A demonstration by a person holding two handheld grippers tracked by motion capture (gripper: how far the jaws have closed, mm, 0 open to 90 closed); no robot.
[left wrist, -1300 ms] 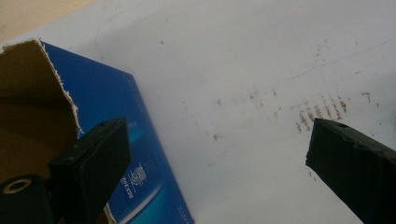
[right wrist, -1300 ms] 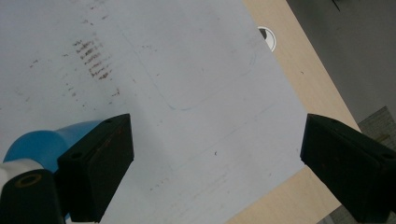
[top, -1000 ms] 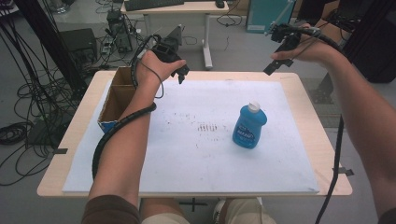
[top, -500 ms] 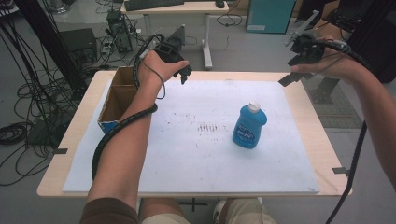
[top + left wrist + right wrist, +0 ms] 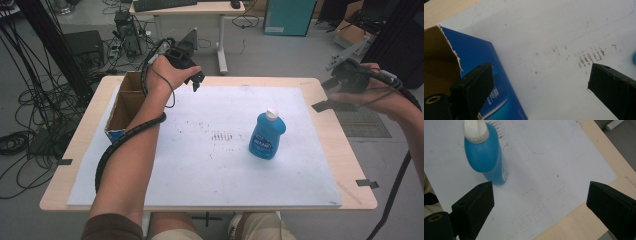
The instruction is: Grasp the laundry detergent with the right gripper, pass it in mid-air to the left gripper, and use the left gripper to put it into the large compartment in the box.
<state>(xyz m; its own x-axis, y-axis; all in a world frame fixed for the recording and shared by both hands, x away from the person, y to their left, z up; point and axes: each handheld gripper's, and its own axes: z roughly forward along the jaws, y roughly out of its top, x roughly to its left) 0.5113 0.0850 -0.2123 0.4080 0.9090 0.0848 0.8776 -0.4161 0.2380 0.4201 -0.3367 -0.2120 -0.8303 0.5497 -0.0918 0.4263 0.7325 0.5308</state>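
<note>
Blue bottle [image 5: 267, 136] with white cap standing upright on the white sheet [image 5: 210, 165] that covers the bench [image 5: 345, 165], taken here as landmark. Right claw [image 5: 334, 95] held above the bench's right edge, well apart from the bottle, jaws spread with nothing between them, having just been opening a little further; in the right gripper view the bottle [image 5: 485, 157] stands beyond its jaws. Left claw [image 5: 196, 82] hangs over the far side of the sheet, well away from the bottle, jaws spread and empty, just beside the open cardboard box [image 5: 122, 107] with blue side [image 5: 484, 65]
</note>
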